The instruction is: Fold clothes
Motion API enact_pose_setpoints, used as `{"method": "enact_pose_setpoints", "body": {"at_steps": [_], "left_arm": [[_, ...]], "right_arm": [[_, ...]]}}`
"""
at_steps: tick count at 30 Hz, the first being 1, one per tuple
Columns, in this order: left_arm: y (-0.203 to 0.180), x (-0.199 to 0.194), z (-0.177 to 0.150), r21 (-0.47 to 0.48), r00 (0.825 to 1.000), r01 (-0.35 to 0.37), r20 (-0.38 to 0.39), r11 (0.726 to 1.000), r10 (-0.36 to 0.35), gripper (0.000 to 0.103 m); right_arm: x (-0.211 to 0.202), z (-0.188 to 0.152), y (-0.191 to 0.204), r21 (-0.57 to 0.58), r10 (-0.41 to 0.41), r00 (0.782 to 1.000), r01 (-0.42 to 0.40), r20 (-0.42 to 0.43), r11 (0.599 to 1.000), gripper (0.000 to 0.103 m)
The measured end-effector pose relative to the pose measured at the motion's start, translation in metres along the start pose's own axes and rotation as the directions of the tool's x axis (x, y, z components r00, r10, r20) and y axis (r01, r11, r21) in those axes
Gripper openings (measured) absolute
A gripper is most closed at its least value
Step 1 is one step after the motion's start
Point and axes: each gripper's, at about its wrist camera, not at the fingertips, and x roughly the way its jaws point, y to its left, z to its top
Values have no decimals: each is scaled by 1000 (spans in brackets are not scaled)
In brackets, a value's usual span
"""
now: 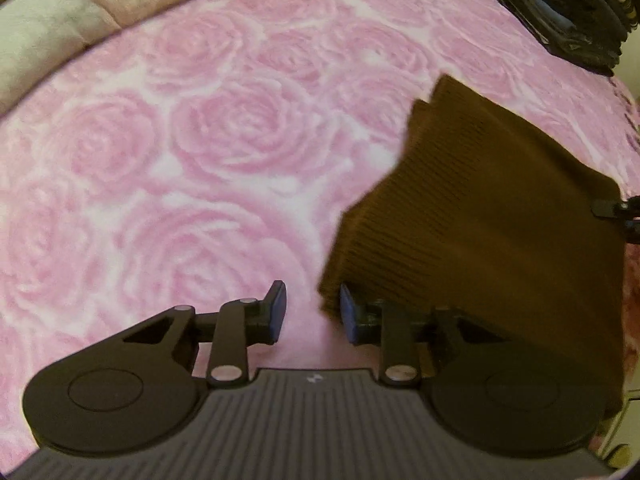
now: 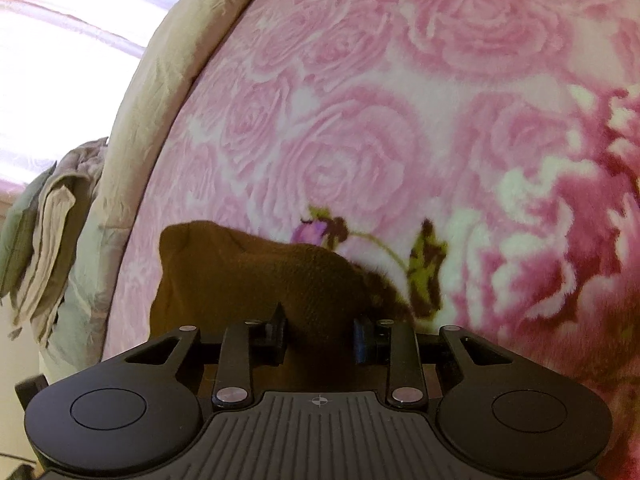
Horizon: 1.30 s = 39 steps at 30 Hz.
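No readable writing; only small crosshair mark on each gripper body. Left gripper released, nothing between fingers, brown knit garment draped over its right finger. Right gripper spread, garment bunched between fingers, grip unclear. Pink rose blanket beneath; dark clothes stack far corner; beige bedding at edge

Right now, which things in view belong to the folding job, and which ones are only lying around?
For the job:
- brown knit garment
- left tongs, open
- right tongs, open

Lying about:
- stack of dark clothes
- beige and grey linens
- pink rose blanket underneath
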Motion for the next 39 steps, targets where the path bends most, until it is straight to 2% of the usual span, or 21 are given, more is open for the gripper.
{"method": "enact_pose_setpoints", "body": {"at_steps": [2,4,5,6,8,11,14,17,18,21,22,23,24,25,26,27,32,33,35,37,39], "left_arm": [[0,-13,-2,16,1000,-14,14,1000,13,25],[-1,-26,-5,33,999,-21,26,999,20,25],[-4,-33,-7,42,999,-21,30,999,20,27],[-8,-39,-10,49,999,-16,32,999,15,28],[-15,-46,-16,28,999,23,22,999,-23,35],[-14,-40,-22,-112,992,120,-14,986,-122,45],[-4,-23,-26,-308,978,188,-31,933,-207,52],[2,-14,-28,-414,972,218,6,884,-237,61],[2,-14,-27,-416,970,230,22,880,-243,62],[0,-20,-18,-343,962,273,71,899,-265,62],[0,-22,-16,-317,958,286,87,904,-273,61],[-1,-24,-13,-292,954,299,103,909,-281,53],[-1,-26,-10,-266,950,311,118,912,-290,42],[-2,-28,-7,-239,945,323,133,916,-298,22],[-3,-30,-4,-212,940,334,148,918,-308,12],[-3,-32,-1,-185,934,344,163,920,-317,6],[-7,-42,14,-46,901,388,230,921,-368,4],[-5,-39,15,-36,900,390,228,920,-373,4],[1,-25,12,-50,907,387,198,921,-371,4],[7,-11,10,-63,914,383,167,921,-369,4],[14,4,8,-77,920,379,136,922,-367,4]], "right_arm": [[-6,-4,2,3,1,1000,-1,-6,1000,30],[-14,-9,6,-3,2,1000,-2,-15,1000,52],[-19,-14,9,-12,12,1000,-12,-22,1000,66],[-24,-20,12,-21,25,999,-26,-30,999,69],[-31,-32,18,-40,49,997,-51,-57,998,69],[-30,-56,23,-45,70,989,-77,-133,996,69],[-26,-78,22,-19,85,978,-90,-190,996,69],[-22,-91,27,-30,105,969,-114,-225,993,69],[-20,-94,30,-38,109,966,-121,-235,992,69],[-15,-99,36,-59,116,961,-135,-252,989,69],[-13,-101,38,-63,113,961,-133,-251,989,69],[-10,-103,39,-66,109,963,-129,-248,989,69],[-7,-106,39,-61,105,965,-123,-242,991,69],[-4,-109,39,-54,101,967,-116,-234,992,69],[-1,-111,38,-45,93,971,-105,-221,993,69],[0,-113,37,-36,83,975,-92,-207,995,69],[1,-121,44,-2,34,990,-34,-138,999,69],[2,-122,46,-2,25,991,-25,-132,1000,69],[4,-124,50,-8,11,993,-12,-120,1000,70],[5,-127,54,-7,2,994,-3,-108,1000,77],[4,-131,57,-8,-7,995,6,-97,1000,77]]}}
